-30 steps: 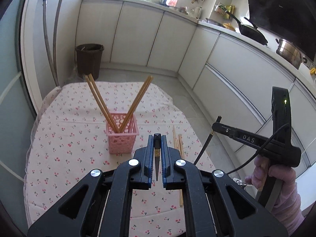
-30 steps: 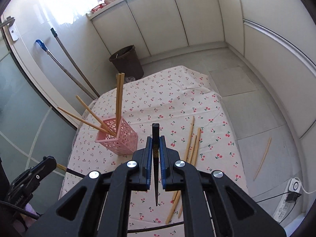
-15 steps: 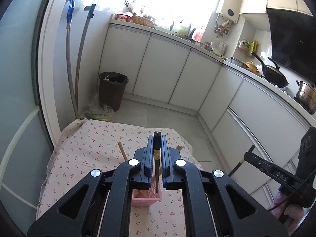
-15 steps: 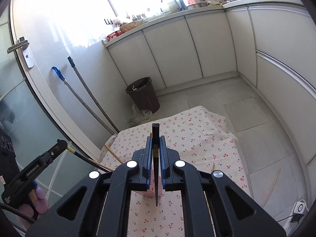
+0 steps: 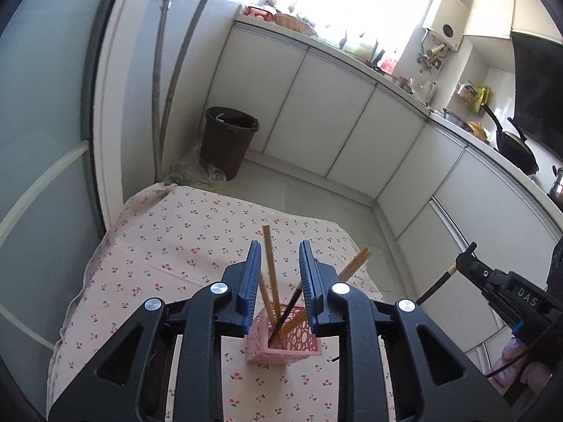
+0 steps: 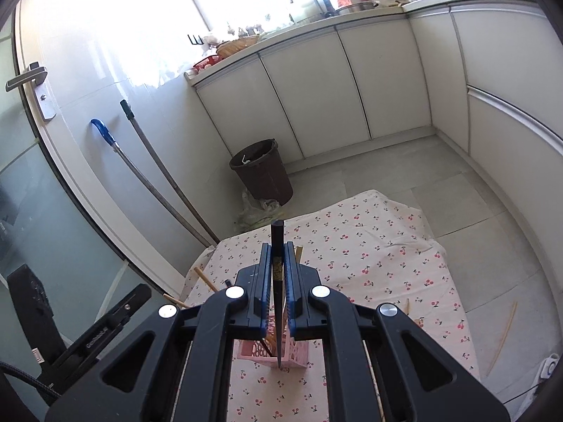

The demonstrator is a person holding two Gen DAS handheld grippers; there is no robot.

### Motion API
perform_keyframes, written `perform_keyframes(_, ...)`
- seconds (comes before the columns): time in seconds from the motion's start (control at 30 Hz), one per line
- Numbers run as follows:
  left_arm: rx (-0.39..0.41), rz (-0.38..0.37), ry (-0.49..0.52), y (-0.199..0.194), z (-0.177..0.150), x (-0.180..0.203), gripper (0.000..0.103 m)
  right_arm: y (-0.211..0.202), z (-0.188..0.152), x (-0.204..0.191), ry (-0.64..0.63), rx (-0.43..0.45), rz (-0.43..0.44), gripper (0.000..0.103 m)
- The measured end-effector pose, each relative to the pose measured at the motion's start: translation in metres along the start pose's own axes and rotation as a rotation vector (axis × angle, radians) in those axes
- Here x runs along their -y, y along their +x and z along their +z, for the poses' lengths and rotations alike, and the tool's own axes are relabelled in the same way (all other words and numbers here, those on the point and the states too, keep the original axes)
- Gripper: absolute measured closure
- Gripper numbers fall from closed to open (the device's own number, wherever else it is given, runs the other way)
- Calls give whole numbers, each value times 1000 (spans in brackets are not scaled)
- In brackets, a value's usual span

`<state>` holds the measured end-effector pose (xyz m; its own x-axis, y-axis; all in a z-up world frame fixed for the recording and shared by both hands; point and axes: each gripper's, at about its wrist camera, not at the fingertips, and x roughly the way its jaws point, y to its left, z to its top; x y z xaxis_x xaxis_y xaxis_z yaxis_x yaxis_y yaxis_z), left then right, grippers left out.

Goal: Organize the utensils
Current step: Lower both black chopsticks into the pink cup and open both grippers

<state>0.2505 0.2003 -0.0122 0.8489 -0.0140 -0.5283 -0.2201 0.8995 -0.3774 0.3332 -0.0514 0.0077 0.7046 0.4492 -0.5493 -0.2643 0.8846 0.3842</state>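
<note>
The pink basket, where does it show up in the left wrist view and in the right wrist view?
Left wrist view: the pink basket stands low and centre on the cherry-print cloth, seen between the left gripper's fingers.
Right wrist view: the pink basket is low and centre, mostly hidden behind the right gripper's fingers.
Shared landmark: the brown bin on the floor beyond the cloth.
</note>
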Motion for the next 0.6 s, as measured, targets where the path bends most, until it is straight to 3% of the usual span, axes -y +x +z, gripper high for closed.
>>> perform_keyframes(0.37, -42, 40, 1, 0, -10, -4, 75, 31, -5, -9, 46, 28, -25, 96)
perform_keyframes(0.6, -90, 54, 27, 14, -21, -5, 71, 59, -21, -12, 44, -26, -3, 93)
